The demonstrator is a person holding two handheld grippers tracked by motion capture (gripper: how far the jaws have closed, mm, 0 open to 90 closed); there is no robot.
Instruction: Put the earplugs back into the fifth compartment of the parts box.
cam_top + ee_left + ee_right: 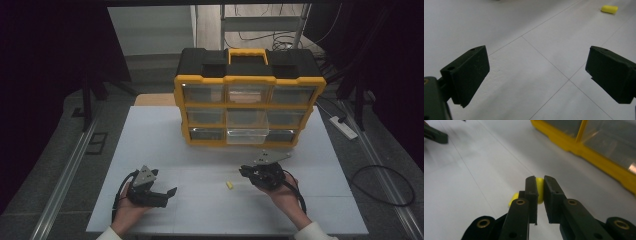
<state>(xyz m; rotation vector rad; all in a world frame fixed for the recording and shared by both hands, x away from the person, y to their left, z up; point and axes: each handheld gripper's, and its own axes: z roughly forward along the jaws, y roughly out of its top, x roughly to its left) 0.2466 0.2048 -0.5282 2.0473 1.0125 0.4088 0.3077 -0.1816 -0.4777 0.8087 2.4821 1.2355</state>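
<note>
In the right gripper view my right gripper (540,180) is shut on a small yellow foam piece (540,190), pinched between its pads near the tips. A yellow bit (513,198) sticks out to the left of its left jaw. From above, the right gripper (243,171) hovers right of centre and points left. A small yellow piece (229,185) shows just beyond its tips, and I cannot tell whether it is the held one. My left gripper (170,192) rests low at the front left, open and empty (537,53), with a yellow piece (609,9) far ahead.
A yellow and black drawer organizer (248,80) stands at the back centre of the white table (150,150). Its bottom middle clear drawer (247,135) is pulled out a little. A power strip (343,127) and cables lie on the floor to the right.
</note>
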